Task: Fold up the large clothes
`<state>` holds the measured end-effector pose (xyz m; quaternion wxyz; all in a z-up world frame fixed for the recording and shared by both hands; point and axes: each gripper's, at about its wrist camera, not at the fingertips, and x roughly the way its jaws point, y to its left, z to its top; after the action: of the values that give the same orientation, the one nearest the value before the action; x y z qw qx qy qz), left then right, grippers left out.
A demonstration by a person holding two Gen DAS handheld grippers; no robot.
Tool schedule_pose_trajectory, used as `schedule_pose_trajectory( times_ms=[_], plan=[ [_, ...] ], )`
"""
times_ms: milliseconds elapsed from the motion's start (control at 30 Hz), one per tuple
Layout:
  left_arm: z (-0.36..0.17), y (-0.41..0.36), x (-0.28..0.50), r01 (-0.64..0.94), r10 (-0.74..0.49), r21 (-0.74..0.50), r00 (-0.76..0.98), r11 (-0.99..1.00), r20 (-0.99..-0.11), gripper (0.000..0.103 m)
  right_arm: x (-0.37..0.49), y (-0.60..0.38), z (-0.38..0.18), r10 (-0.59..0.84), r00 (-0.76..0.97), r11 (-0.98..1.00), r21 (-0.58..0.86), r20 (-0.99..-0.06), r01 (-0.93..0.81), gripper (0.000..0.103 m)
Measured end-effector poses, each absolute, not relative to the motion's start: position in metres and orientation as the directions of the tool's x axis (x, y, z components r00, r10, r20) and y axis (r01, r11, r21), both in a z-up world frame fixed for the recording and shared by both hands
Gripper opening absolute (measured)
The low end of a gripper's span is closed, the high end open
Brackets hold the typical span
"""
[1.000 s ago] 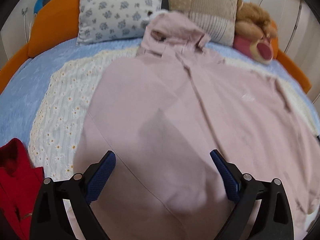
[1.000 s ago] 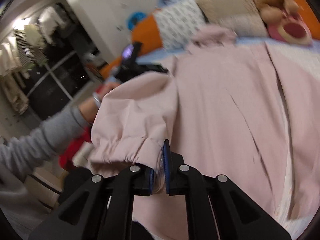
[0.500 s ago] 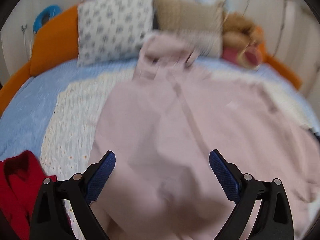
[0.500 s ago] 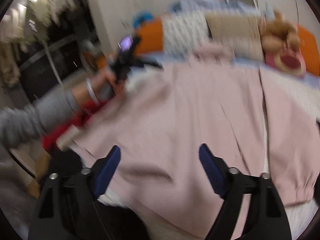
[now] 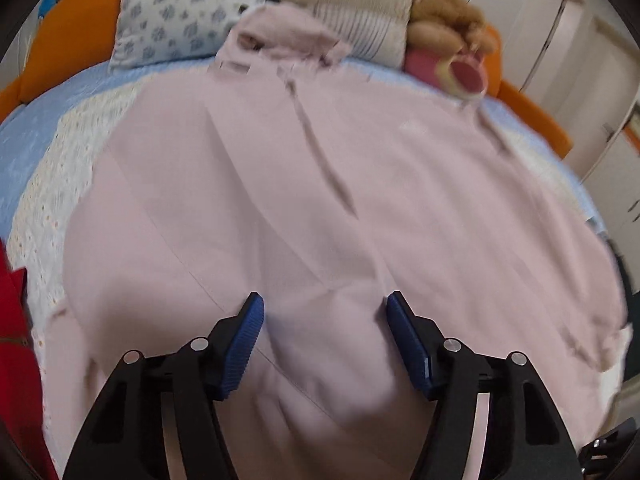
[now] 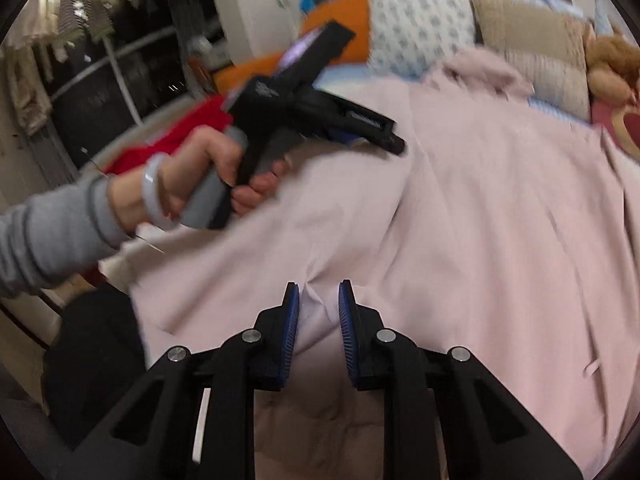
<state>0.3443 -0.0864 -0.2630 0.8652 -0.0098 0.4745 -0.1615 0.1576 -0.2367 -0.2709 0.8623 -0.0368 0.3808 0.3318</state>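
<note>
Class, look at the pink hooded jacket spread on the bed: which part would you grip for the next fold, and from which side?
Probably the near hem of the pink hooded jacket, from the foot of the bed, coming down from above. It lies flat with its hood against the pillows, so the loose bottom edge is nearest. The right gripper has been closing around a raised pleat there; the left gripper straddles another.

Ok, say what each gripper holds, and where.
Neither holds yet. Both jaws have just been closing: left gripper open over the pink hoodie, right gripper around a raised fold.
</note>
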Motion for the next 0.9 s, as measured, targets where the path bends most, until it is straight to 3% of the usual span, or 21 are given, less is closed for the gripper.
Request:
schedule_pose_trajectory(
  times_ms=[133, 233, 300, 333, 500, 633, 900],
  plan=[
    [-0.267, -0.107, 0.34, 0.298, -0.192, -0.028, 0.537, 0.954, -0.821, 0.069, 0.165, -0.233, -0.287, 0.521, 0.489, 0.791, 0.179, -0.7, -0.586, 0.025],
    [-0.255, -0.107, 0.34, 0.277, -0.169, -0.022, 0.52, 0.961, -0.837, 0.074, 0.146, -0.247, -0.26, 0.515, 0.552, 0.806, 0.151, -0.656, -0.572, 0.049],
    [-0.237, -0.108, 0.336, 0.274, -0.172, -0.022, 0.538, 0.962, -0.825, 0.081, 0.12, -0.275, -0.234, 0.476, 0.655, 0.84, 0.083, -0.587, -0.536, 0.086],
    [-0.226, -0.11, 0.332, 0.279, -0.177, -0.018, 0.557, 0.96, -0.812, 0.085, 0.105, -0.294, -0.222, 0.432, 0.724, 0.869, 0.032, -0.538, -0.494, 0.088],
    [-0.181, -0.131, 0.314, 0.323, -0.251, -0.066, 0.573, 0.944, -0.781, 0.091, 0.046, -0.387, -0.213, 0.138, 0.89, 0.946, -0.208, -0.436, -0.248, 0.089],
    [-0.164, -0.156, 0.293, 0.36, -0.324, -0.13, 0.552, 0.924, -0.769, 0.092, 0.027, -0.448, -0.239, -0.114, 0.879, 0.917, -0.39, -0.464, -0.087, 0.089],
    [-0.175, -0.191, 0.276, 0.375, -0.332, -0.153, 0.478, 0.914, -0.813, 0.092, 0.051, -0.464, -0.275, -0.174, 0.881, 0.824, -0.555, -0.44, -0.114, 0.085]
  ],
)
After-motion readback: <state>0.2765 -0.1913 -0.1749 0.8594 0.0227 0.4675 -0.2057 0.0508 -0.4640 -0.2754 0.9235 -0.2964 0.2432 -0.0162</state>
